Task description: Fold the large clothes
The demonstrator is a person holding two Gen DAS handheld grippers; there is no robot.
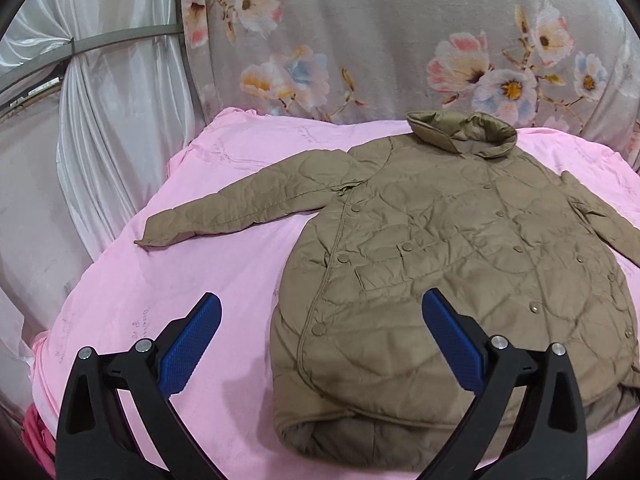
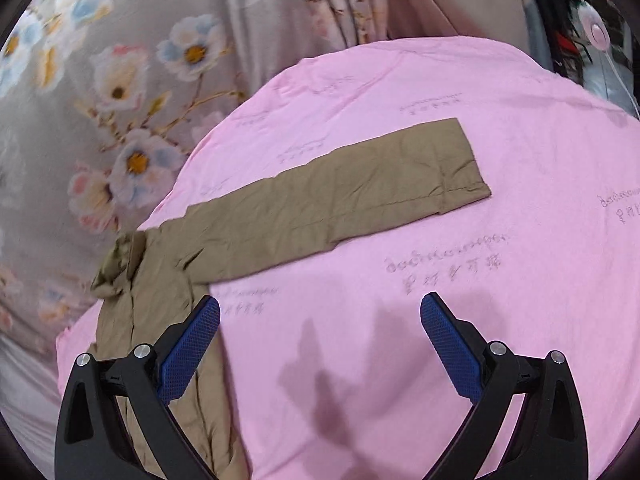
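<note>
A brown jacket (image 1: pixel 452 264) lies flat on the pink sheet (image 1: pixel 208 280), collar at 12 o'clock, sleeves (image 2: pixel 340 196) spread. The left tool (image 1: pixel 320 320) and right tool (image 2: pixel 320 320) hover apart, holding nothing.

1. We see a pink printed cotton sheet (image 1: pixel 224 152) spread flat over the work surface.
2. Behind it hangs a grey floral fabric (image 1: pixel 360 40).
3. At the left, we see a gathered white satin curtain (image 1: pixel 104 120).
4. In the right wrist view, we see a small round pink device on a white cord (image 2: pixel 597 32).
</note>
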